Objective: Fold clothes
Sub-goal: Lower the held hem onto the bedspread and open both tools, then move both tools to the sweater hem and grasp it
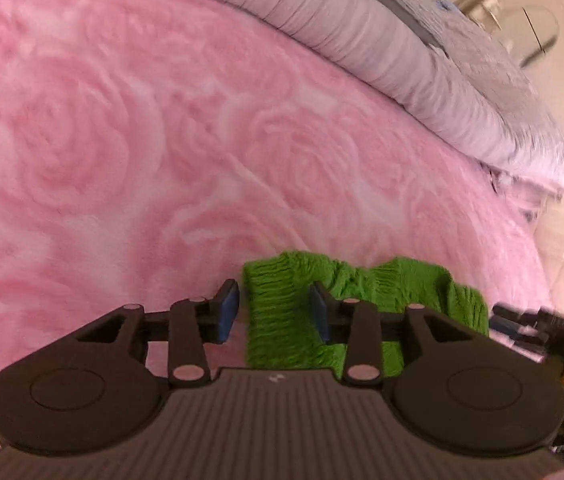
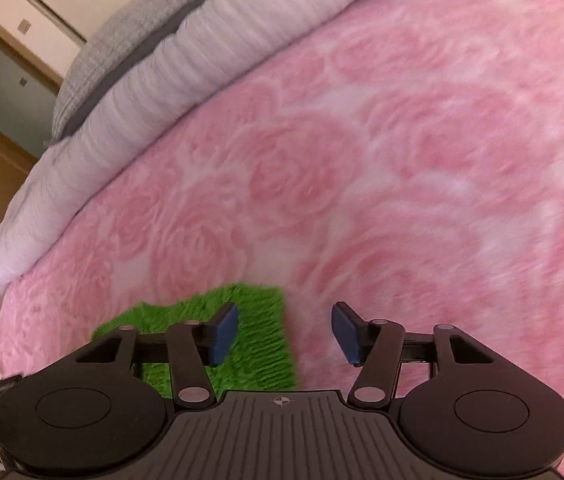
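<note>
Both grippers hung spread and empty over a green knitted garment [image 1: 282,312] on the pink rose-patterned blanket [image 1: 122,140]. Left gripper [image 1: 274,312] straddled its edge; right gripper [image 2: 285,332] likewise.

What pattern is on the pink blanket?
Large tone-on-tone roses on the pink blanket, clearest in the right wrist view.

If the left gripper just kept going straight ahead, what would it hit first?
Most likely the green knit garment, which lies between the open left gripper's fingers. Past it is only the pink blanket. Depth is hard to judge.
</note>
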A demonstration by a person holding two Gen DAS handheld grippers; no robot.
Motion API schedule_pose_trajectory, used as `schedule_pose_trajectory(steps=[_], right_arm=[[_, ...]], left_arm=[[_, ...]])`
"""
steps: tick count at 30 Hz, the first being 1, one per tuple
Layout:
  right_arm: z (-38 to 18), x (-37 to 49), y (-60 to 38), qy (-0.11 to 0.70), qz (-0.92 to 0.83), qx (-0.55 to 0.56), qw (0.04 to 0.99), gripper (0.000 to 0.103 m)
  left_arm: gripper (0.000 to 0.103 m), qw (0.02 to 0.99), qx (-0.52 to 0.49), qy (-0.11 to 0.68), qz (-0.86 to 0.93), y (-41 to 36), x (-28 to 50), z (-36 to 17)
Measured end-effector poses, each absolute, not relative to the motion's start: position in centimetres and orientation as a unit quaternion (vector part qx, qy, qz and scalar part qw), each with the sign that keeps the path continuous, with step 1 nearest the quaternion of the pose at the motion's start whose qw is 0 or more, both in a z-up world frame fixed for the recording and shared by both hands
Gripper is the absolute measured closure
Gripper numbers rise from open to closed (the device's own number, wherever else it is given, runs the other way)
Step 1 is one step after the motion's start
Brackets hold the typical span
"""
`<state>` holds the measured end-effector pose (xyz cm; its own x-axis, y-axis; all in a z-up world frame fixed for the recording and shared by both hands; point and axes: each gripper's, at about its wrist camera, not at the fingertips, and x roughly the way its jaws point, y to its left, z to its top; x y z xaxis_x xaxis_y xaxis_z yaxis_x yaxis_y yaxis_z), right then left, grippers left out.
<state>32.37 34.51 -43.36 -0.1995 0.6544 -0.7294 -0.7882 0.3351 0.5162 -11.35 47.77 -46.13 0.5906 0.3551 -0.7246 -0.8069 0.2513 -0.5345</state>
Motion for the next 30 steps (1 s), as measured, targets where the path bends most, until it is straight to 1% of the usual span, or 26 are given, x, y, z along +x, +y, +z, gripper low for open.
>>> schedule_pose_trajectory(steps=[1,2,4,5,7,9,10,11,12,13,14,15,17,20,23,25,27,30], right_arm=[[-43.1,32.1,34.6,0.510,0.581,-0.063,0.631,0.090],[-42.9,31.8,34.7,0.499,0.589,-0.061,0.633,0.101],[-42.4,31.3,34.9,0.477,0.604,-0.058,0.636,0.101],[-42.2,31.0,35.0,0.466,0.611,-0.056,0.637,0.101],[-41.8,30.8,35.4,0.449,0.615,-0.054,0.646,0.101],[-43.0,30.6,36.5,0.463,0.597,-0.089,0.649,0.101],[-44.2,30.5,37.4,0.494,0.580,-0.117,0.637,0.099],[-44.3,30.8,37.3,0.500,0.577,-0.112,0.636,0.097],[-44.4,31.0,37.3,0.506,0.573,-0.106,0.635,0.093],[-43.8,31.3,37.0,0.512,0.570,-0.102,0.635,0.079],[-43.1,31.6,36.6,0.511,0.564,-0.104,0.641,0.063],[-42.3,31.8,35.8,0.502,0.563,-0.104,0.648,0.059],[-40.4,32.0,34.2,0.481,0.565,-0.113,0.660,0.058],[-38.2,29.3,31.6,0.450,0.600,-0.173,0.639,0.058],[-37.9,24.8,29.1,0.418,0.644,-0.229,0.598,0.058],[-38.7,21.1,27.6,0.387,0.669,-0.269,0.574,0.058],[-40.6,18.8,26.7,0.371,0.664,-0.310,0.570,0.058],[-42.9,17.6,24.3,0.338,0.634,-0.350,0.601,0.059]], left_arm=[[0.092,0.759,-0.474,0.228,0.383,47.8,-11.1,-46.1],[0.093,0.768,-0.458,0.224,0.387,47.5,-10.8,-45.4],[0.094,0.795,-0.401,0.213,0.402,46.6,-10.1,-43.3],[0.093,0.809,-0.364,0.209,0.412,46.1,-9.7,-42.3],[0.091,0.822,-0.291,0.226,0.435,45.4,-8.6,-41.4],[0.089,0.797,-0.265,0.293,0.456,46.0,-7.0,-43.1],[0.087,0.786,-0.267,0.313,0.461,46.3,-6.5,-44.2],[0.083,0.775,-0.272,0.329,0.465,46.6,-6.2,-45.3],[0.083,0.775,-0.272,0.324,0.470,46.6,-6.2,-45.3],[0.083,0.773,-0.273,0.321,0.474,46.6,-6.3,-44.7],[0.083,0.771,-0.276,0.320,0.477,46.5,-6.5,-44.0],[0.083,0.769,-0.278,0.318,0.480,46.5,-6.6,-43.3],[0.083,0.773,-0.266,0.294,0.494,45.4,-7.8,-41.4],[0.089,0.787,-0.228,0.290,0.495,42.2,-7.9,-38.7],[0.090,0.817,-0.256,0.305,0.417,38.5,-6.7,-38.3],[0.089,0.832,-0.249,0.336,0.365,35.6,-5.0,-39.7],[0.089,0.826,-0.239,0.384,0.336,33.6,-3.0,-42.5],[0.090,0.815,-0.236,0.386,0.363,31.5,-2.6,-43.6]])
